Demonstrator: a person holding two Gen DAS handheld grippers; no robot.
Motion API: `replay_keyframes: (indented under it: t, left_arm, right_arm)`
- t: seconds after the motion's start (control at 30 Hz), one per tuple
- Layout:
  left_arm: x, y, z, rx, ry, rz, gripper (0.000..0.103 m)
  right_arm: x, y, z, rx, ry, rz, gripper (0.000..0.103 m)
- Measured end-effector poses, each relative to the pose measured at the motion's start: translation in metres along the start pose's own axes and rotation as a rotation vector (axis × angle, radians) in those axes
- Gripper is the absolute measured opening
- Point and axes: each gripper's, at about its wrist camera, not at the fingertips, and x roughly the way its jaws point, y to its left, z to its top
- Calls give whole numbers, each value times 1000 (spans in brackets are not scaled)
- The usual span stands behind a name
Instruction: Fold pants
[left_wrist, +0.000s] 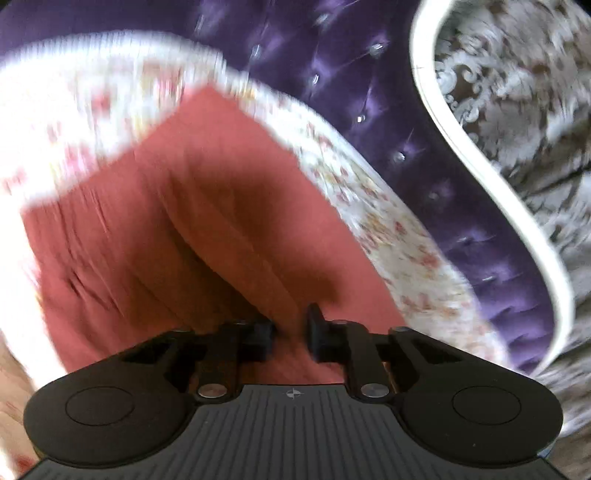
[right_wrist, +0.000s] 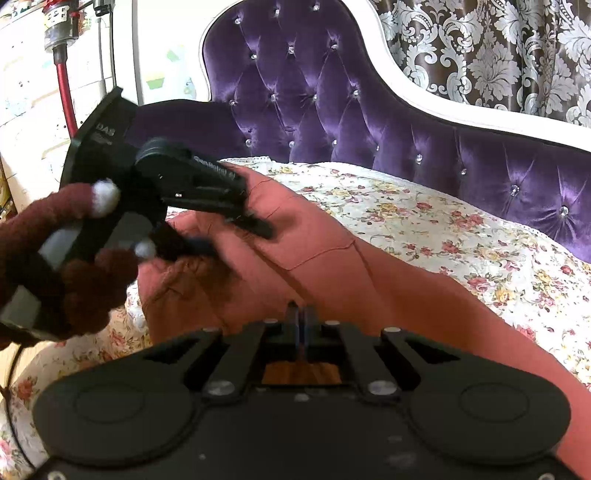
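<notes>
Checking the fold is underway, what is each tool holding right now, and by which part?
Right tool: shut on the salmon-pink cotton pants, which part cannot be told. Left tool: fingers apart over the pants, gripping nothing.

pants (right_wrist: 314, 258): matt cloth showing | headboard (right_wrist: 332, 103): velvet gleaming glossy | glove (right_wrist: 92, 288): looking fuzzy | grippers (right_wrist: 303, 325): showing matt plastic

The pants (right_wrist: 295, 258) are of a plain terracotta-pink fabric with visible seams. In the right wrist view they lie in a long band from the bunched, raised end at 9 o'clock down to 4 o'clock. In the left wrist view the cloth (left_wrist: 177, 229) is blurred, with soft creases at the centre.
</notes>
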Motion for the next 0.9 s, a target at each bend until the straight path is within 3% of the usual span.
replay_keyframes:
  t: [0.17,0.27,0.37,0.43,0.57,0.77,0.9]
  left_arm:
    - [-52,-29,-15,260,-138,108,17]
    - [-64,-28,-31,357,-118,184,17]
    - [-47,-5,-46,338,5,234,18]
    - [-35,15,-51,263,74,222,19]
    - [-36,26,-49,205,61,184,20]
    - [-44,19,-51,242,31,203,23]
    - [-68,10,-50,259,-40,231,24]
  right_arm:
    - [-16,10,1,-13,-22,32,3]
    - [-23,18,-6,-21,-3,70,3]
    - [-16,30,-22,-56,58,89,3]
    - [-8,36,-32,-73,105,98,3]
    - [-2,42,-44,-91,141,96,3]
    - [-2,39,-41,-79,146,95,3]
    - [6,41,-45,-81,168,99,6]
